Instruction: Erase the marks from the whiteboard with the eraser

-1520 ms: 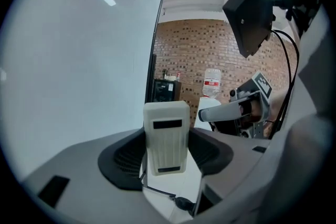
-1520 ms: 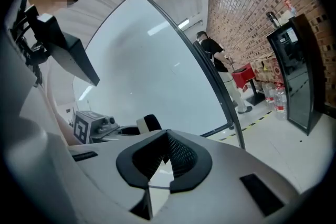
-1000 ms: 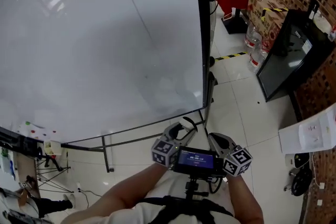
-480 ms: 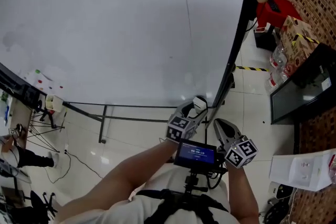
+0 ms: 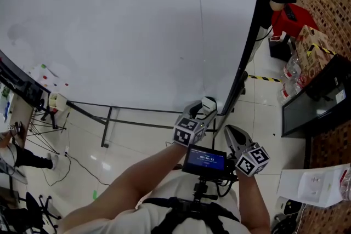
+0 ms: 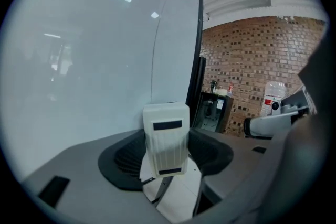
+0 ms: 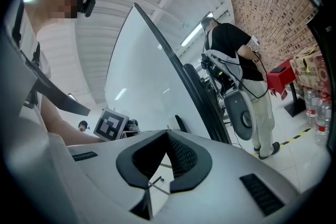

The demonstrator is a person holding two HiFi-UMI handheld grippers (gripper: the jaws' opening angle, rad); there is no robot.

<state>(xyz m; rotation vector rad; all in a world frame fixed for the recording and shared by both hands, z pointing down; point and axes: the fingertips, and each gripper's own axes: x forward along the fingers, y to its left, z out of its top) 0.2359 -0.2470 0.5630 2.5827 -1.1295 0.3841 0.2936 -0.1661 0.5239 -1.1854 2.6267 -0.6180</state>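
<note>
The whiteboard (image 5: 137, 30) fills most of the head view, with only a faint grey smudge (image 5: 16, 33) near its left edge. My left gripper (image 5: 204, 112) is shut on a white eraser (image 5: 208, 104) just below the board's lower right corner. In the left gripper view the eraser (image 6: 166, 136) stands upright between the jaws, and the whiteboard (image 6: 94, 60) rises close on the left. My right gripper (image 5: 230, 134) hangs beside it, lower and to the right. Its jaws meet at the tips (image 7: 167, 136) with nothing between them.
The board's black stand (image 5: 109, 123) and right edge post (image 5: 249, 46) run close by. A person in a black top (image 7: 247, 76) stands behind the board. A red box (image 5: 293, 16), water bottles (image 5: 290, 82) and a black cabinet (image 5: 318, 96) lie right. Coloured magnets (image 5: 46, 76) sit lower left.
Over the last second the view swung left and my left gripper rose with the eraser toward the board's lower right corner. Since half a second ago, hardly anything has moved.
</note>
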